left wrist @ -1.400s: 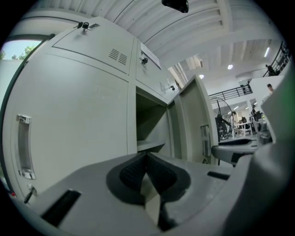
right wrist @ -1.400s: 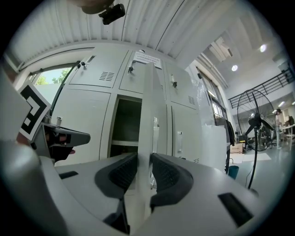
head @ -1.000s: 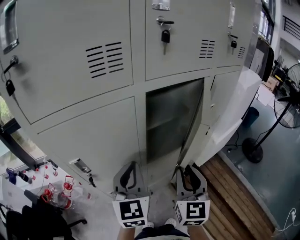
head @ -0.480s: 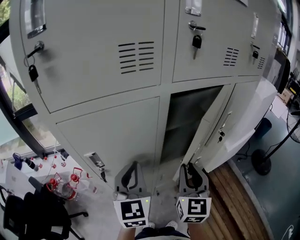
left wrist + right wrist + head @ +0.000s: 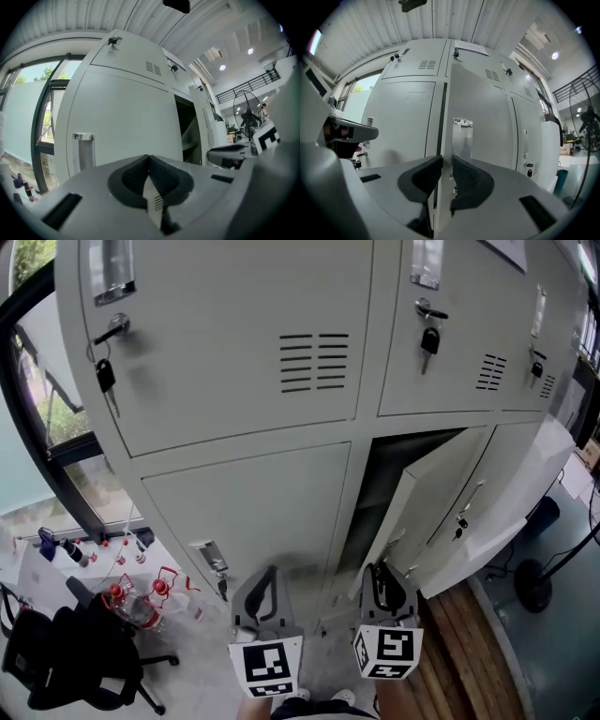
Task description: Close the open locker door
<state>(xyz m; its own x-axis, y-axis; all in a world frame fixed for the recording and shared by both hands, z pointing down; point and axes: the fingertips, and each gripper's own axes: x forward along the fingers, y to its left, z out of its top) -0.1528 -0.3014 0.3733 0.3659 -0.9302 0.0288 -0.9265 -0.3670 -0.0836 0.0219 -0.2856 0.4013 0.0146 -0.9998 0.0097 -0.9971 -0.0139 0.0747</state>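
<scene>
The open locker door (image 5: 433, 507) belongs to the lower middle compartment of the grey lockers (image 5: 253, 512) and stands partly ajar, with a dark gap (image 5: 380, 488) left of it. My right gripper (image 5: 380, 576) is at the door's free edge, low down. In the right gripper view that edge (image 5: 443, 117) runs down between the pads of the right gripper (image 5: 446, 164). Its jaws have just been closing and now pinch the edge. The door's latch plate (image 5: 462, 140) shows just beyond. My left gripper (image 5: 256, 589) hovers before the closed lower left door, and the pads of the left gripper (image 5: 149, 161) are together with nothing between them.
Keys hang from the upper locks (image 5: 106, 376) (image 5: 430, 338). Plastic bottles (image 5: 139, 606) and a black chair (image 5: 66, 657) stand on the floor at the left. Wooden boards (image 5: 469, 643), a white unit (image 5: 511, 512) and a fan base (image 5: 534, 596) lie to the right.
The door has swung further toward its frame and the dark opening has narrowed. Both grippers have moved along with it, the right one staying at the door's edge.
</scene>
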